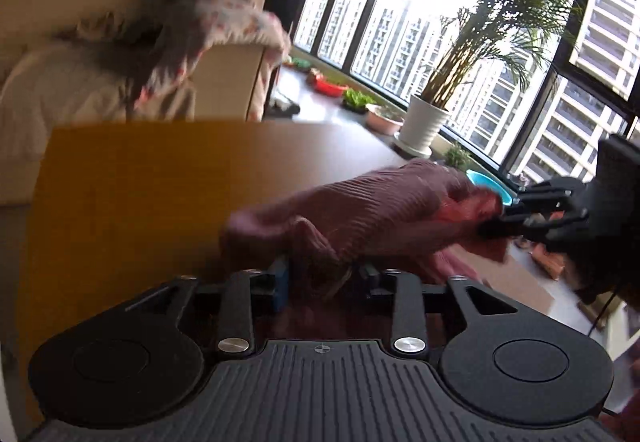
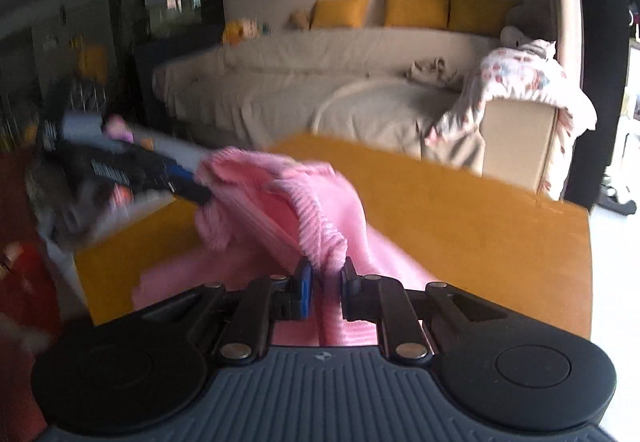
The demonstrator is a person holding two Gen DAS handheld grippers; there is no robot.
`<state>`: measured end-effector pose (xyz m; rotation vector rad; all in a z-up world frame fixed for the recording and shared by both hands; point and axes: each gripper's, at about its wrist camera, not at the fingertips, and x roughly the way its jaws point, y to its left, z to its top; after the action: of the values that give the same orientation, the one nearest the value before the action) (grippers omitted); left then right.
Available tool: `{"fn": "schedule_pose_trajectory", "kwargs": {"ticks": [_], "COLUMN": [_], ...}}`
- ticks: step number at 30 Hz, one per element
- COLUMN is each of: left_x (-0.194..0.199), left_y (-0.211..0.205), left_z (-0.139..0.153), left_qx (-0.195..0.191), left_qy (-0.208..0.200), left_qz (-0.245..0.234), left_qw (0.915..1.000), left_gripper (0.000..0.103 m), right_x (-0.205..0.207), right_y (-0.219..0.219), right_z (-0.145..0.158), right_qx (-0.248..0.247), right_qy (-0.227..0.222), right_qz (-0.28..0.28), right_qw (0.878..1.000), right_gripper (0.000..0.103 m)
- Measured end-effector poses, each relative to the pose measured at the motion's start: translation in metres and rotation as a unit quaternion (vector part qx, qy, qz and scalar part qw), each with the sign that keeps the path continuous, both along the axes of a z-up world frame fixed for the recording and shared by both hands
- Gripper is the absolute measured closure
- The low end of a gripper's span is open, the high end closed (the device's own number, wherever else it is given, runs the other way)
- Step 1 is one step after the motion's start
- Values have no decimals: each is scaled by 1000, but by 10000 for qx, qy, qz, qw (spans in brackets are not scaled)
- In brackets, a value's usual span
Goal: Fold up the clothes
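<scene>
Pink ribbed knit, reading dusky mauve against the window light in the left wrist view: the garment is hanging bunched just ahead of the left gripper. Its jaws are standing narrowly apart with a fold of the cloth pinched between them; the blue pad is showing on the left finger. Forward and to the right, the right gripper is clamping the far end of the same cloth, fingers drawn together on it. The garment is spanning between the two, sagging at the middle, blurred by motion. Beneath and ahead, the wooden table is lying bare to the left of the gripper, its far edge running straight across; beyond that edge a sofa is standing, and to the right a potted palm by the window.

Right wrist view: the garment is showing bright pink, its ribbed hem rising straight out of the right gripper, whose jaws are nearly closed on that hem. Ahead and to the left, the left gripper is gripping the other bunched end, blurred. Loose cloth is trailing down toward the table, whether touching it, I cannot tell. The tabletop is lying open ahead and to the right as far as its curved far edge.
</scene>
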<state>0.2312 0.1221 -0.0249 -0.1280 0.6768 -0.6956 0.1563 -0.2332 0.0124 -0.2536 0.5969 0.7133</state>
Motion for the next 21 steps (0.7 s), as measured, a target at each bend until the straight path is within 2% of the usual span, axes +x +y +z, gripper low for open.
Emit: {"fn": "schedule_pose_trajectory", "kwargs": {"ticks": [1, 4, 5, 6, 8, 10, 14, 16, 18, 21], "left_x": [-7, -22, -23, -25, -22, -13, 16, 35, 48, 57], "left_y": [4, 19, 26, 33, 48, 62, 63, 48, 33, 15], "left_z": [-5, -14, -14, -13, -11, -9, -16, -27, -38, -49], "left_qx": [-84, -388, -529, -669, -1072, -1480, -1880, -1900, -1742, -1403], "left_qy": [88, 329, 416, 502, 662, 846, 1200, 1413, 1609, 1627], "left_qz": [-22, -3, 53, 110, 259, 559, 1089, 1123, 1177, 1229], "left_qw": [9999, 9987, 9977, 9964, 9917, 9838, 9687, 9651, 9643, 9689], "left_gripper": [39, 19, 17, 10, 6, 4, 3, 3, 3, 7], "right_x": [-12, -38, -42, -47, -55, -63, -43, -33, -21, -20], "right_y": [2, 2, -4, -10, -24, -37, -52, -59, -50, -35], "right_z": [-8, -28, -26, -23, -18, -12, -15, -16, -31, -49], "right_qx": [-175, -456, -349, -216, 50, 316, 1229, 1687, 1715, 1487], "right_qy": [8, 201, 218, 220, 225, 229, 482, 611, 662, 589], "right_qz": [16, -31, -141, -263, -506, -750, -1390, -1707, -1989, -1997], "right_qw": [9998, 9988, 9991, 9992, 9985, 9964, 9814, 9688, 9626, 9667], "right_gripper": [89, 83, 79, 75, 39, 25, 21, 21, 21, 26]}}
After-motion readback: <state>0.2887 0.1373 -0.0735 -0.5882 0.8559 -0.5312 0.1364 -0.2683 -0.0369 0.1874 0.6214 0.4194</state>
